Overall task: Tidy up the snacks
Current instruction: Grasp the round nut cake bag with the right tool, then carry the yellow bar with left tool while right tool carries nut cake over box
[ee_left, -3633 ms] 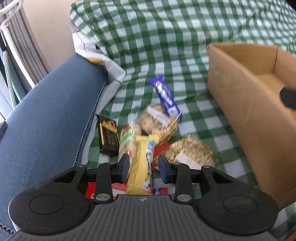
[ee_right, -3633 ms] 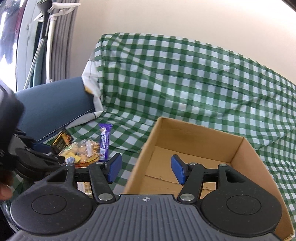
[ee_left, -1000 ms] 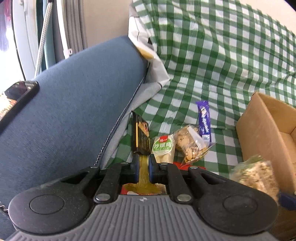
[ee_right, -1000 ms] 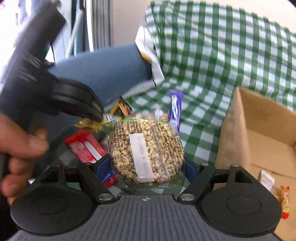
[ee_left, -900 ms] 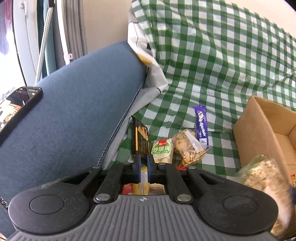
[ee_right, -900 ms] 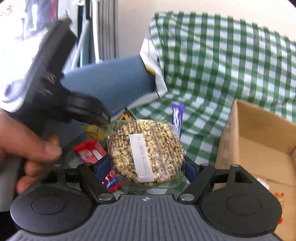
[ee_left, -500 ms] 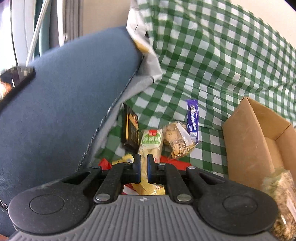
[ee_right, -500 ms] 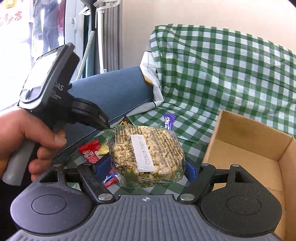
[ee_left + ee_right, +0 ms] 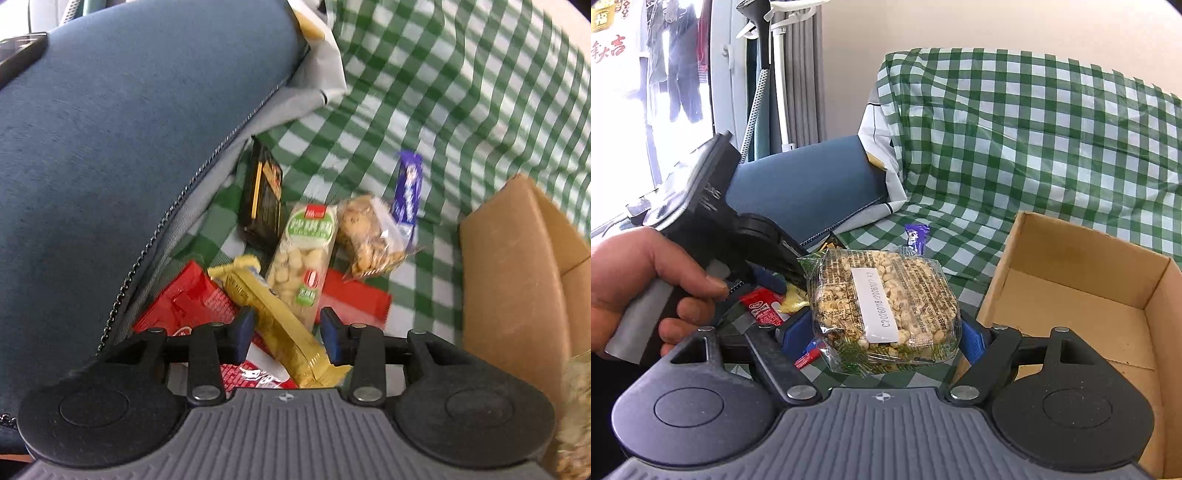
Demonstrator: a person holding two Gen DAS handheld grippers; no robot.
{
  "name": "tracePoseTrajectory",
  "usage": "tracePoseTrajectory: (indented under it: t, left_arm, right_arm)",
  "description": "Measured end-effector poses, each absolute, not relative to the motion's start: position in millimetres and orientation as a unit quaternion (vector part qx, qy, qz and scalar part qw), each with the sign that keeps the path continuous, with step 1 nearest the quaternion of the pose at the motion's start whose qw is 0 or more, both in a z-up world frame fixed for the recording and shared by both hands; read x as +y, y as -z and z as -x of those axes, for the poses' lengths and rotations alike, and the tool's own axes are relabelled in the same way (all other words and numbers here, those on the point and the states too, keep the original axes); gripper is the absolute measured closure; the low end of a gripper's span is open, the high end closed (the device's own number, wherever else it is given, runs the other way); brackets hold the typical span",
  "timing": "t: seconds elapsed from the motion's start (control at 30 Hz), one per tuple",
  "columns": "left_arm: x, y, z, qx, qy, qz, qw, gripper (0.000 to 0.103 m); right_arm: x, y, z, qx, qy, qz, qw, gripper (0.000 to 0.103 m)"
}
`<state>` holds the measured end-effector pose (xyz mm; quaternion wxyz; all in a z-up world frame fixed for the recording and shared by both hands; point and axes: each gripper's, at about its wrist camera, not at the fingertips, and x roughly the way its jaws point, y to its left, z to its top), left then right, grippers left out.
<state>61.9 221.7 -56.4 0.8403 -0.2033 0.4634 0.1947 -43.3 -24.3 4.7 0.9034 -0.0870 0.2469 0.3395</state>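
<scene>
While the right gripper (image 9: 886,332) clamps the puffed-grain cake pack (image 9: 884,308) just left of the cardboard box (image 9: 1082,291) — presumably bound there — the left gripper (image 9: 288,332) gapes, empty, astride the yellow wafer bar (image 9: 273,314).

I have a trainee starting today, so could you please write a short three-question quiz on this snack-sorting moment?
1. True or false: the left gripper is clamped shut on the yellow bar.
2. What does the right gripper hold? A) purple bar B) puffed grain cake C) red packet
3. Fill in: the cardboard box lies to the ____ of the held snack in the right wrist view.

Key
1. False: its jaws are open, either side of the bar.
2. B, the puffed grain cake.
3. Right.
</scene>
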Motion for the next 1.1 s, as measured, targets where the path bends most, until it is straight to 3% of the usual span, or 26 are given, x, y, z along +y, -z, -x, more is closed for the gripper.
tracePoseTrajectory:
  t: [0.2, 0.33, 0.37, 0.63, 1.1]
  left_arm:
    - [210, 64, -66, 0.485, -0.204, 0.151, 0.837, 0.064]
    - [204, 66, -65, 0.489, -0.208, 0.125, 0.838, 0.089]
    - [204, 65, -64, 0.484, -0.208, 0.123, 0.841, 0.090]
    - [190, 33, -50, 0.409, -0.199, 0.103, 0.885, 0.091]
    - [151, -15, -39, 0.350, -0.184, 0.052, 0.917, 0.091]
  right_arm:
    - [-27, -4, 42, 0.250, -0.338, 0.084, 0.904, 0.022]
    - [-26, -3, 42, 0.251, -0.339, 0.084, 0.903, 0.022]
    - [-25, -2, 41, 0.251, -0.340, 0.085, 0.902, 0.022]
    - [-22, -3, 41, 0.249, -0.343, 0.084, 0.902, 0.022]
    - [-43, -14, 38, 0.227, -0.316, 0.043, 0.920, 0.022]
